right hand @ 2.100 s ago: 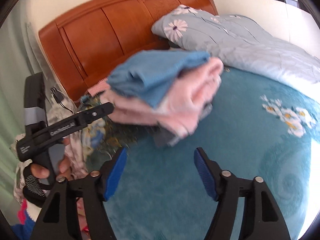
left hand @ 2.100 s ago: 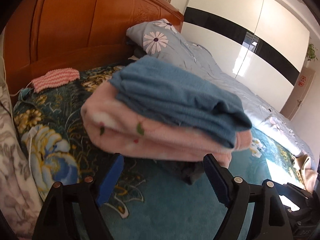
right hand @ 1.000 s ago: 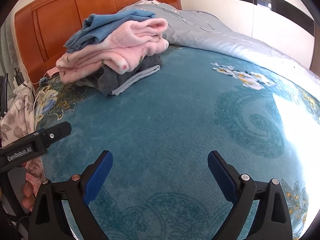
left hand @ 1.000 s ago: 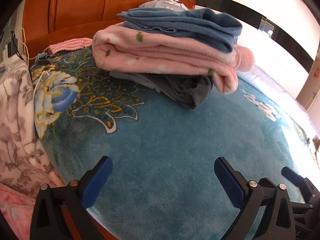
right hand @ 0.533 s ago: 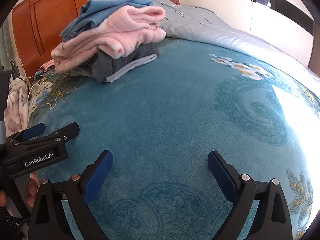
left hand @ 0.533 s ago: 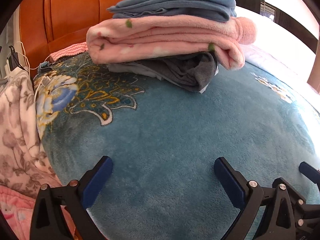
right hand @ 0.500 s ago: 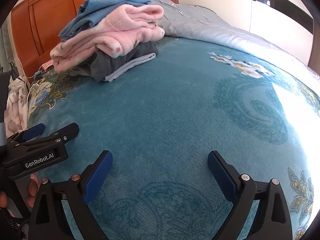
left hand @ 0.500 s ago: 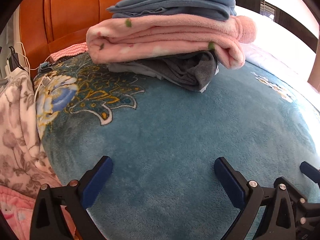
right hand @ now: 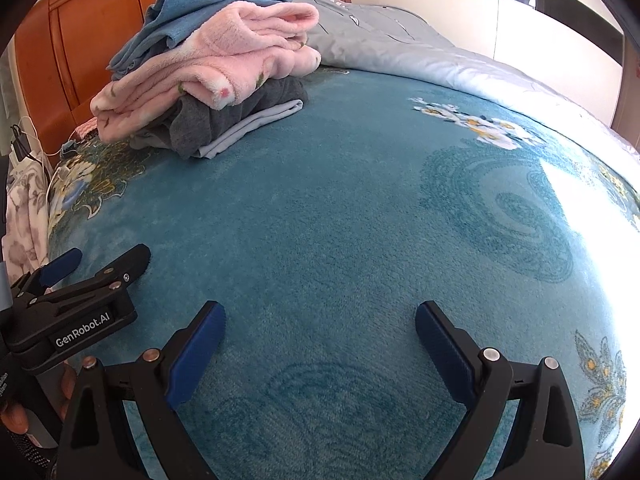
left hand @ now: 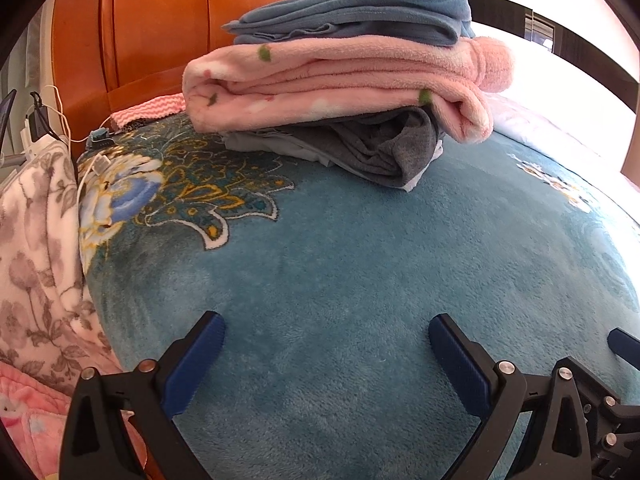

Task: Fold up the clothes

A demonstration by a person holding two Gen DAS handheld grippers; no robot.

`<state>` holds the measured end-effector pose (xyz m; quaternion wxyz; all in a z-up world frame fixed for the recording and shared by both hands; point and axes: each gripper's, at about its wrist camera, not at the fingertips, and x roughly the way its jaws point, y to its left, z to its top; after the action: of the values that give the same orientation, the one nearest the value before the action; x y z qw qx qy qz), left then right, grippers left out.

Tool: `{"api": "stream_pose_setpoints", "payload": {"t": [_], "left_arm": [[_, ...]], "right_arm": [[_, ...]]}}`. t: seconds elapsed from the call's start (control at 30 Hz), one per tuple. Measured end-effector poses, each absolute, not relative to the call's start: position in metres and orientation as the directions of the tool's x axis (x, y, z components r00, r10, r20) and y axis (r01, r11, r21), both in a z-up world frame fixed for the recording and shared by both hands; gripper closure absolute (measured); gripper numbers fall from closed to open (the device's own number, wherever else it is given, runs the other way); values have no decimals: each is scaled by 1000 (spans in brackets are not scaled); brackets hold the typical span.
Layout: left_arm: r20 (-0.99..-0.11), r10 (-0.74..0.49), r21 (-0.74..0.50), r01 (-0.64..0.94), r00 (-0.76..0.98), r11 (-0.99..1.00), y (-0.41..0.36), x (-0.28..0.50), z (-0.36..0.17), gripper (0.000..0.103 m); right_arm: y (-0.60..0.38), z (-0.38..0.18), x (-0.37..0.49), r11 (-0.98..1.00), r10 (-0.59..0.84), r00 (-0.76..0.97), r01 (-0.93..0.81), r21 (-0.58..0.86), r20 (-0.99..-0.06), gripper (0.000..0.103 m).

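A stack of folded clothes (left hand: 340,84) sits on a teal floral bed blanket (left hand: 360,260) near the wooden headboard (left hand: 160,32): a blue garment (left hand: 360,12) on top, a pink fleece (left hand: 328,80) beneath, grey pieces (left hand: 360,144) at the bottom. The left gripper (left hand: 324,360) and right gripper (right hand: 320,344) hover over bare blanket well short of the pile, jaws spread wide, holding nothing. The stack lies ahead of the left gripper and ahead-left of the right.

Bare teal blanket (right hand: 340,220) lies open ahead of both wide-spread grippers, with room to pass. The stack of folded clothes (left hand: 340,80) blocks the far side near the headboard (left hand: 152,32), and a grey quilt (right hand: 400,56) bounds the back right.
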<state>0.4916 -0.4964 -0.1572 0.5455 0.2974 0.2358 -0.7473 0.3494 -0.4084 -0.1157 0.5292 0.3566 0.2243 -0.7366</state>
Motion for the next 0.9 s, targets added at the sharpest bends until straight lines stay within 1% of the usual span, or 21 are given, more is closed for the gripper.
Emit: {"api": "stream_pose_setpoints", "payload": {"t": [0.3,0.43,0.77,0.9], "left_arm": [[-689,-689,-22,957,-224,-289,-495,491,-159,0],[-686,-692,-21,958,-223,-287,-495,491,-159,0],[-683,-697,-17,958,-220,-286,-493,491,-159,0],[-680,-699,-17,958,-220,-285,-493,491,-159,0]], "right_arm": [[-415,-105,356,-324,-629,-240,946,-31,-740,6],[-417,-111,353,-333,-602,-244,942,-39,-761,6],[-418,-117,352,-349,-578,-254,936,-47,-776,6],[-417,-118,350,-360,-573,-256,932,-42,-778,2]]}}
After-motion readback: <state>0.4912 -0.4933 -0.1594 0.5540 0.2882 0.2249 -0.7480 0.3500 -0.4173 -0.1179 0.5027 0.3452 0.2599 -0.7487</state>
